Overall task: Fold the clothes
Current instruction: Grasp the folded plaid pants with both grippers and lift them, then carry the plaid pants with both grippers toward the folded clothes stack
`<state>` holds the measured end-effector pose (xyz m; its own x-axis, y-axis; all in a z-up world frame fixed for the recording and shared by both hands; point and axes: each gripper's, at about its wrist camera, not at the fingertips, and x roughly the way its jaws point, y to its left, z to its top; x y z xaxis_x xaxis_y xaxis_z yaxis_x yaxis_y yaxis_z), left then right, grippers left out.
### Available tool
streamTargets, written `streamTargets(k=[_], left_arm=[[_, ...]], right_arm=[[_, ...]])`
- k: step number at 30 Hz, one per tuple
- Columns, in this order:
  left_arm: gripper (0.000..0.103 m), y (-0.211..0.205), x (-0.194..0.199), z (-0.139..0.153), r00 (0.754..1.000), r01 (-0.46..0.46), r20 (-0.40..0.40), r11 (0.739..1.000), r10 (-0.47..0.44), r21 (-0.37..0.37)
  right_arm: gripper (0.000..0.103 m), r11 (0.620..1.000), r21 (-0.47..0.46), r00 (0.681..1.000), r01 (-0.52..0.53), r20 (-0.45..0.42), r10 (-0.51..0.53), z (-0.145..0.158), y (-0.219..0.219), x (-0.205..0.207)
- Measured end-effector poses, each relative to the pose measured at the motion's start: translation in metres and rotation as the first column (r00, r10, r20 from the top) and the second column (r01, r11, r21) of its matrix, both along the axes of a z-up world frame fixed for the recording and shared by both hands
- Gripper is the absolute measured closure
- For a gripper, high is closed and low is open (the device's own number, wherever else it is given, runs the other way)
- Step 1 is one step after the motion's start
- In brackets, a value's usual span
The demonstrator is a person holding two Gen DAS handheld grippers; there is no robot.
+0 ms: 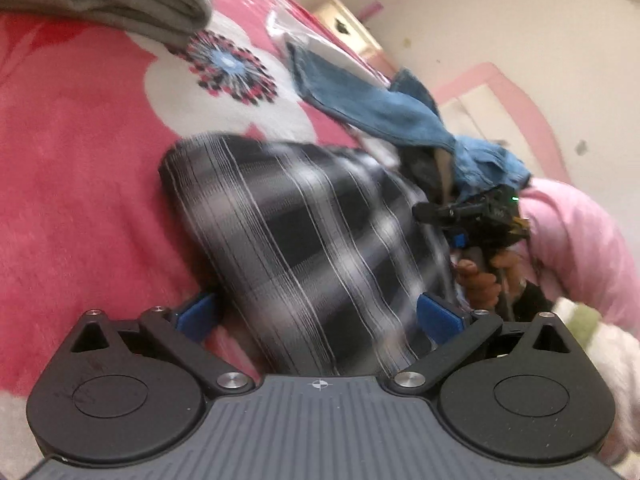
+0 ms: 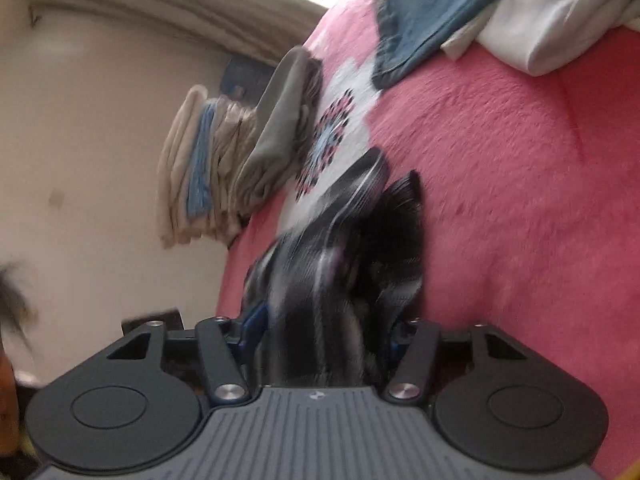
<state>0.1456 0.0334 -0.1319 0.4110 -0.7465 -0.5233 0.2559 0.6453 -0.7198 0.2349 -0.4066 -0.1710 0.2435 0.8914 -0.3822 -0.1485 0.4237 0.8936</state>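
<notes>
Your left gripper (image 1: 318, 314) had its blue pads spread wide around the checked shirt (image 1: 304, 240), with no clamp visible; your right gripper (image 2: 324, 332) was clamped on the same shirt. The shirt lay on the pink blanket (image 1: 80, 200), just below the folded pile (image 2: 236, 160), with jeans (image 1: 372, 108) beyond it.

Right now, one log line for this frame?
phase: mid-fold | left gripper: fingers wide, plaid shirt between | right gripper: plaid between fingers, grip unclear | folded stack on pink blanket | blur: heavy
</notes>
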Motion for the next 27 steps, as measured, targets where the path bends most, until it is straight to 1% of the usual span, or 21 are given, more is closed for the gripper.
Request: streamTargets(k=[3, 6, 8, 10, 12, 13, 14, 15, 16, 18, 21, 24, 25, 26, 27], left_arm=[[0.001, -0.006, 0.015, -0.003, 1.0, -0.027, -0.003, 1.0, 0.027, -0.004], [0.001, -0.014, 0.028, -0.003, 0.998, -0.065, 0.009, 0.998, 0.065, 0.0], [0.002, -0.019, 0.028, -0.002, 0.996, -0.089, 0.028, 0.996, 0.089, 0.015], [0.007, -0.022, 0.026, 0.0, 0.992, -0.115, 0.048, 0.993, 0.113, 0.041], [0.024, -0.021, 0.023, 0.002, 0.987, -0.155, 0.053, 0.986, 0.152, 0.063], [0.029, -0.018, 0.022, 0.002, 0.984, -0.174, 0.046, 0.983, 0.171, 0.065], [0.039, -0.015, 0.022, 0.002, 0.981, -0.194, 0.038, 0.979, 0.191, 0.067], [0.048, -0.013, 0.022, 0.002, 0.979, -0.204, 0.032, 0.977, 0.203, 0.068], [0.05, -0.011, 0.022, 0.002, 0.977, -0.211, 0.027, 0.975, 0.21, 0.068], [0.058, -0.009, 0.021, 0.005, 0.976, -0.218, 0.03, 0.973, 0.216, 0.073], [0.066, -0.012, 0.015, 0.015, 0.973, -0.224, 0.078, 0.97, 0.217, 0.094], [0.074, -0.015, 0.007, 0.026, 0.967, -0.234, 0.127, 0.966, 0.22, 0.108], [0.075, -0.015, 0.003, 0.031, 0.964, -0.239, 0.145, 0.965, 0.222, 0.109], [0.078, -0.016, 0.0, 0.036, 0.96, -0.245, 0.163, 0.963, 0.226, 0.11], [0.079, -0.016, -0.004, 0.041, 0.956, -0.251, 0.184, 0.961, 0.228, 0.113]], right_arm=[[0.05, 1.0, 0.008, 1.0, -0.005, 0.014, 0.004, -0.001, 0.009, 0.014], [0.051, 1.0, -0.007, 1.0, 0.007, 0.02, -0.006, 0.002, 0.012, 0.013], [0.057, 0.999, -0.036, 0.999, 0.023, 0.037, -0.022, 0.007, 0.014, 0.007], [0.06, 0.996, -0.073, 0.997, 0.049, 0.071, -0.043, 0.013, 0.015, 0.0], [0.062, 0.989, -0.128, 0.99, 0.074, 0.129, -0.057, 0.026, 0.021, -0.012], [0.063, 0.984, -0.158, 0.985, 0.087, 0.163, -0.061, 0.033, 0.026, -0.019], [0.064, 0.977, -0.187, 0.978, 0.101, 0.197, -0.064, 0.041, 0.032, -0.026], [0.064, 0.969, -0.216, 0.971, 0.116, 0.23, -0.065, 0.048, 0.037, -0.034], [0.064, 0.961, -0.244, 0.963, 0.132, 0.263, -0.065, 0.056, 0.042, -0.041], [0.065, 0.94, -0.298, 0.942, 0.166, 0.328, -0.062, 0.071, 0.052, -0.055], [0.067, 0.902, -0.371, 0.905, 0.222, 0.423, -0.049, 0.093, 0.067, -0.076], [0.067, 0.855, -0.434, 0.859, 0.284, 0.512, -0.025, 0.116, 0.082, -0.097], [0.068, 0.838, -0.453, 0.842, 0.305, 0.54, -0.015, 0.123, 0.087, -0.105], [0.068, 0.826, -0.459, 0.825, 0.326, 0.564, -0.013, 0.13, 0.092, -0.112], [0.068, 0.824, -0.45, 0.81, 0.345, 0.586, -0.02, 0.137, 0.096, -0.119]])
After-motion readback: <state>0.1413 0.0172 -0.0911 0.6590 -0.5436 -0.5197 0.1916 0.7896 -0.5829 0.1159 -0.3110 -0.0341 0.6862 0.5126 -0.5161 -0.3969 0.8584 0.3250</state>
